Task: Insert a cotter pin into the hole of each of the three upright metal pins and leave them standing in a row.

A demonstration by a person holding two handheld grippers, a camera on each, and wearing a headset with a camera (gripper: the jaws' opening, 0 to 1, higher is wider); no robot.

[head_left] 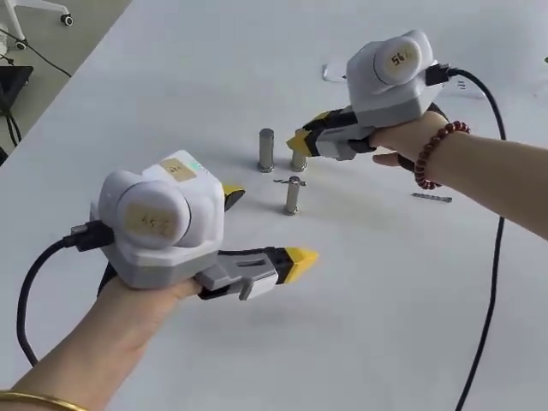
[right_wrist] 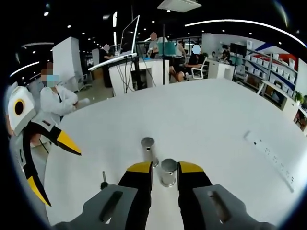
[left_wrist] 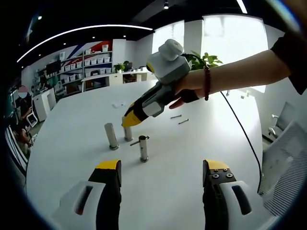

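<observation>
One of three upright pins is done: the nearest pin is threaded with a cotter pin. The middle pin is flanked closely by the jaws of the right gripper; contact cannot be told. The far pin is bare. The left gripper is held spread, empty.

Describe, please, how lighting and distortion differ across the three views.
Head view: soft, even light, faint shadows beside the pins on the white table. Left gripper view: fisheye bending, windows blown out behind the right gripper. Right gripper view: fisheye too, ceiling lights glaring.
</observation>
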